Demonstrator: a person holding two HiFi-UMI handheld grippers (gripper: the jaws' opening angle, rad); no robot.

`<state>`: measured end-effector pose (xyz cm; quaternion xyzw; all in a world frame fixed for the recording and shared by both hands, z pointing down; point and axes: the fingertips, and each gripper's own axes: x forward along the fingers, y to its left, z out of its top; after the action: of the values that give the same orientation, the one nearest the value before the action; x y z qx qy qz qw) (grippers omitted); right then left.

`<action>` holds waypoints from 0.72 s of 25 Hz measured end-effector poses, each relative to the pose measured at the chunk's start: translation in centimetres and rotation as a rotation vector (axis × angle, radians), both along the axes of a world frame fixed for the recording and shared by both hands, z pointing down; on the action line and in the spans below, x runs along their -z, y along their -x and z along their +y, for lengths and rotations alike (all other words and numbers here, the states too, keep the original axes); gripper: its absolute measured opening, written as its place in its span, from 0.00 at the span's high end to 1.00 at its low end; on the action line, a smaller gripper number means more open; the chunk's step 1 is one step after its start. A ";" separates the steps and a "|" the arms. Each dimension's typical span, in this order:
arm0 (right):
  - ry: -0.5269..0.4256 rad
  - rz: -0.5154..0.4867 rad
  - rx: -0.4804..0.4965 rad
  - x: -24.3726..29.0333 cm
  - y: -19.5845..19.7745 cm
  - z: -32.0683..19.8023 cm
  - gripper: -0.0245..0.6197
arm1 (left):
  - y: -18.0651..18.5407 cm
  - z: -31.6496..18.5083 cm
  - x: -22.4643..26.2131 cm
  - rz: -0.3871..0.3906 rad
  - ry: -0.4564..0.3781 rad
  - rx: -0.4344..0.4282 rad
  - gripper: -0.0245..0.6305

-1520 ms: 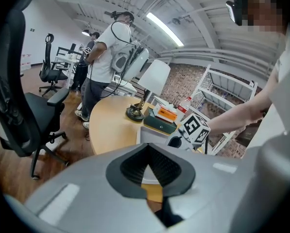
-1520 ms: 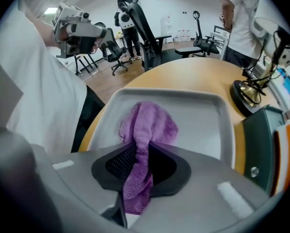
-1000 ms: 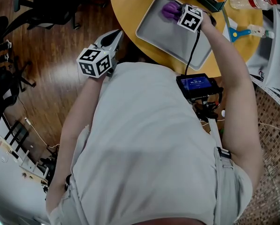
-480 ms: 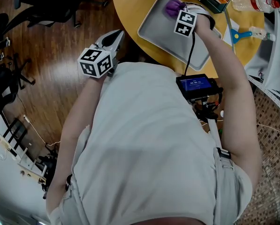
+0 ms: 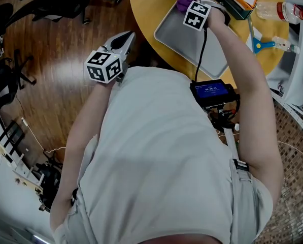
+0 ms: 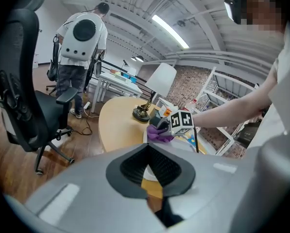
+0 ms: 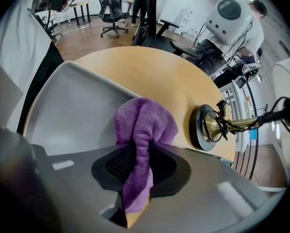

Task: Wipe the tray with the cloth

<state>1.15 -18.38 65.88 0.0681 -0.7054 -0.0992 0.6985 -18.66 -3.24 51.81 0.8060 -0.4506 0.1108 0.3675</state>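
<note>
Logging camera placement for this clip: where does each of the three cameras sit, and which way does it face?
Head view: on the person's head, facing steeply down; shows torso, arms, right hand-held gripper over the round yellow wooden table, left hand-held gripper off it.
Left gripper view: beside the table, facing across it toward the right hand-held gripper; own empty jaws below.
Right gripper view: above the grey rectangular tray, facing down; jaws clamp the purple fabric cloth.
Shared: all three show cloth and table.
</note>
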 end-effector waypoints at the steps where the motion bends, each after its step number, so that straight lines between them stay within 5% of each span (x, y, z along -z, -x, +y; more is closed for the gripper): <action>1: -0.004 0.012 0.008 -0.1 0.3 -0.1 0.85 | 0.2 -0.1 0.1 -0.001 -0.002 0.004 0.96; 7: -0.093 0.080 0.082 0.5 1.8 0.9 0.85 | 1.6 0.7 1.2 -0.004 -0.017 0.002 0.96; 18: 0.027 0.027 0.207 -0.5 6.0 10.4 0.85 | 1.5 1.2 0.9 0.019 -0.036 -0.041 0.96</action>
<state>-4.88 -8.02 66.34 -0.0159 -0.7004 -0.1624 0.6948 -20.15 -2.09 50.92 0.8225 -0.4324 0.1025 0.3550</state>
